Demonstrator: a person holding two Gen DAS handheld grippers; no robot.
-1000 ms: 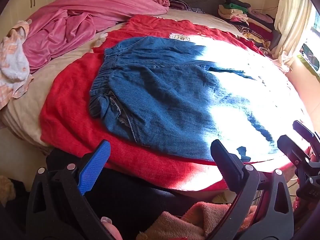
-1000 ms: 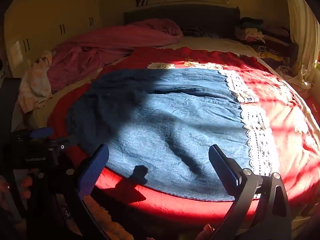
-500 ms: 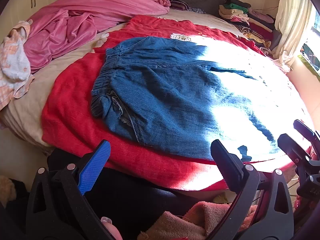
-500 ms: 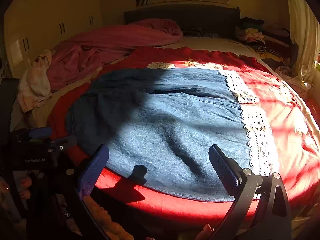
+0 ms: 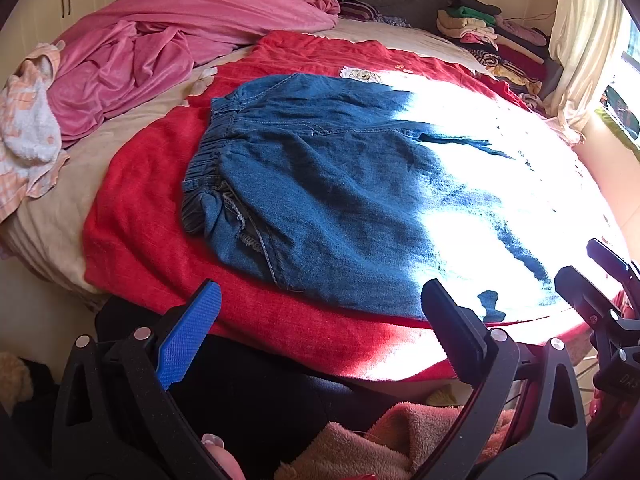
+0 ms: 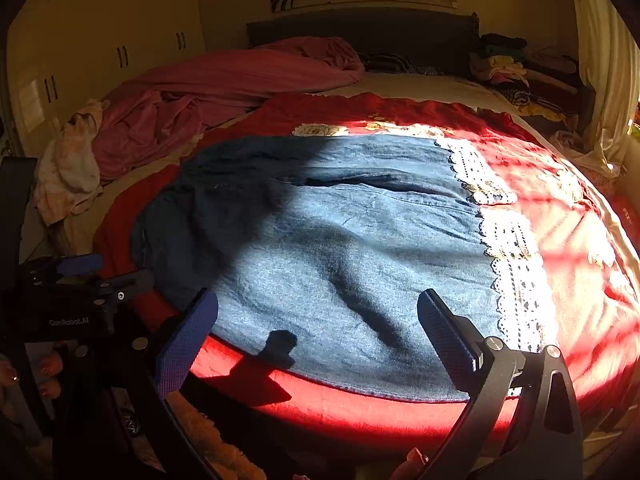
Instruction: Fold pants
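On the bed, spread flat over a red blanket (image 5: 160, 208), lie the denim pants (image 5: 340, 200), near the front edge and not yet folded as far as either view shows: both legs side by side, one layer, no crease made. Task judged at the very start, all folds left to do. Long axis runs left to right across the bed: gathered elastic waistband (image 5: 208, 148) at the left end, white lace hems (image 6: 516, 276) at the right end, clear in the right wrist view, blown out by sunlight in the left one. A slit between the two legs shows along the far-middle, so legs lie one nearer, one farther. Left gripper (image 5: 320, 320) hovers off the near edge of the bed, jaws wide apart, holding nothing, aimed roughly at the near waist side. Right gripper (image 6: 316, 320) likewise spread wide and empty, above the near edge toward the hem half, not touching cloth; its shadow falls on the near denim edge. Pink bedding (image 5: 168, 36) piled far left, stacked clothes (image 5: 488, 28) far right by the curtain, well apart from the pants. Likely first move: bring one leg over the other, or hems to waist; cannot tell which.
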